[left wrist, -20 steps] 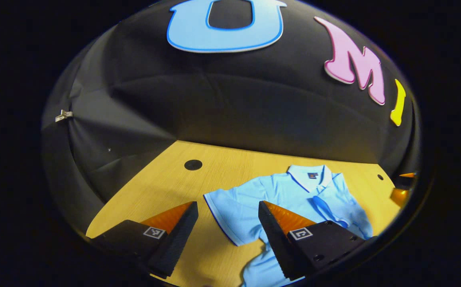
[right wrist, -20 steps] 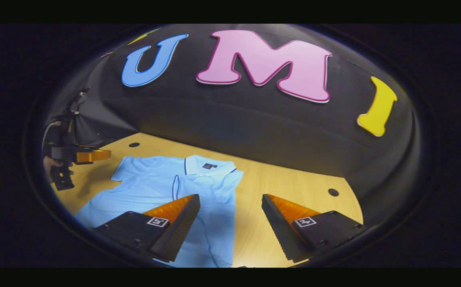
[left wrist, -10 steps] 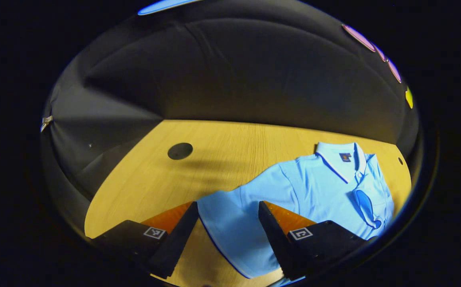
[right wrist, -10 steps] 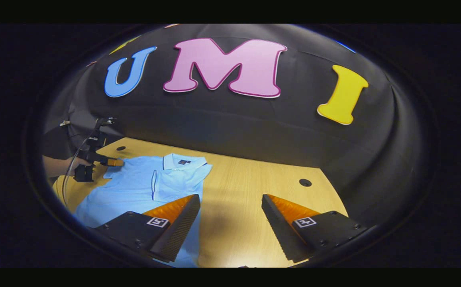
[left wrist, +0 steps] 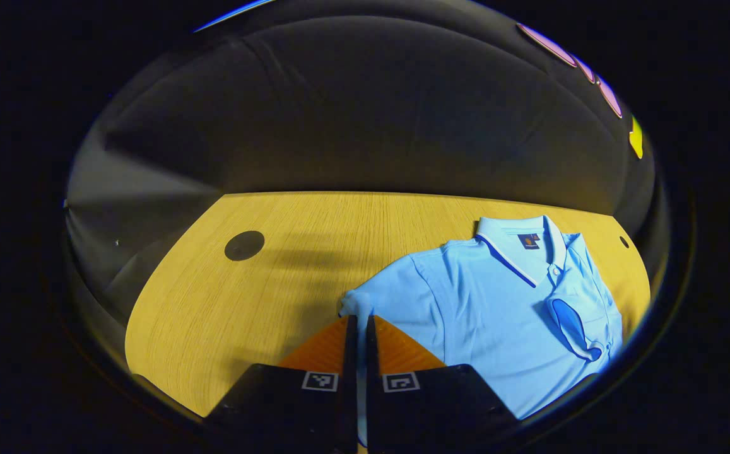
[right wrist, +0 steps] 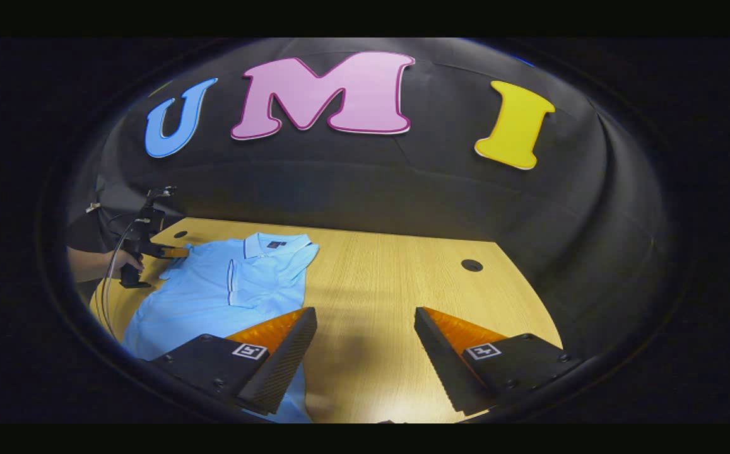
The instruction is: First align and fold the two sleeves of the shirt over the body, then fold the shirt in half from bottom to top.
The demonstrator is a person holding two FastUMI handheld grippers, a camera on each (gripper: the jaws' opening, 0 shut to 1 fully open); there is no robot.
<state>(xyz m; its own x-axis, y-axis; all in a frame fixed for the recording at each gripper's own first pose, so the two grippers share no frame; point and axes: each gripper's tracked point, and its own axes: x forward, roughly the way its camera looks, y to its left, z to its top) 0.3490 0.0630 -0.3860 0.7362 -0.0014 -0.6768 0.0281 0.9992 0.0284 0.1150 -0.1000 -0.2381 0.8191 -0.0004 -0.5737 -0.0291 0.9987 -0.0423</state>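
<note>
A light blue polo shirt (left wrist: 484, 302) lies face up on the wooden table (left wrist: 245, 302), collar toward the booth wall. One sleeve (left wrist: 570, 321) lies folded over the chest. The other sleeve (left wrist: 365, 301) is bunched at the tips of my left gripper (left wrist: 358, 317), which is shut on its edge. In the right gripper view the shirt (right wrist: 213, 290) is at the left, with the left gripper (right wrist: 175, 252) at its sleeve and a hand (right wrist: 118, 260) holding it. My right gripper (right wrist: 365, 312) hangs open over bare table, right of the shirt, with nothing between its fingers.
The table has round dark holes (left wrist: 244, 245) (left wrist: 624, 242) (right wrist: 471, 265) near its back corners. Black cloth walls close the booth behind and to the sides. Bare wood (right wrist: 402, 277) stretches to the right of the shirt.
My left gripper came down around the flat sleeve and shut on it, bunching the fabric. My right gripper stayed open and drifted right, away from the shirt.
</note>
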